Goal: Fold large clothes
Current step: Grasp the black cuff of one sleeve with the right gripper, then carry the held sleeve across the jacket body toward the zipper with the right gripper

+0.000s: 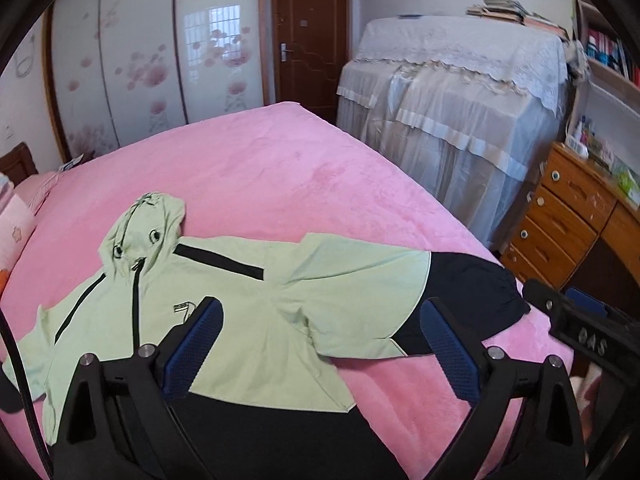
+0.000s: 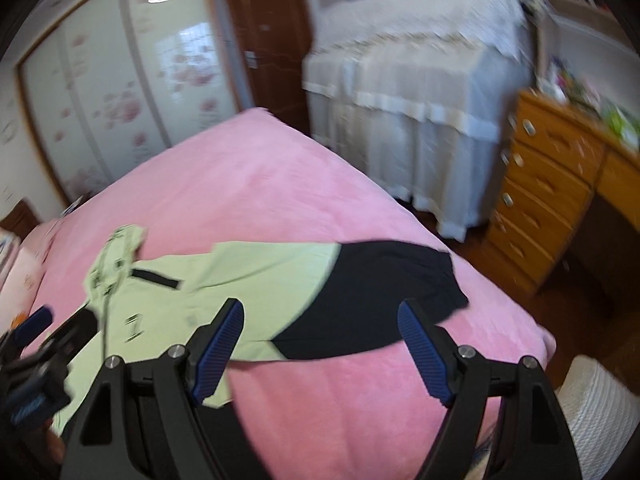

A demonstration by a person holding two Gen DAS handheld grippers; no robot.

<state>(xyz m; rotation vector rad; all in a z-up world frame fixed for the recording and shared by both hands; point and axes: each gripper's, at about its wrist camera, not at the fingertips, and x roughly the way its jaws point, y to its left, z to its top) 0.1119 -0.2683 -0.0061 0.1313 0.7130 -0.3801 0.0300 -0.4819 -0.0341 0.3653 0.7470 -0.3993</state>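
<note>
A pale green hooded jacket with black sleeve ends lies spread flat near the front edge of a pink plush-covered bed. The left gripper and the right gripper hover above it, fingers wide apart and holding nothing.

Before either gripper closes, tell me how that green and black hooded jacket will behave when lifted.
The jacket is probably floppy: it lies flat and creased on the pink blanket. It looks thin, so likely light. Its spread sleeve would likely dangle.

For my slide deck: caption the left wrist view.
Open left gripper above a green-and-black hooded jacket spread flat on a pink bed, nothing between its jaws.
</note>
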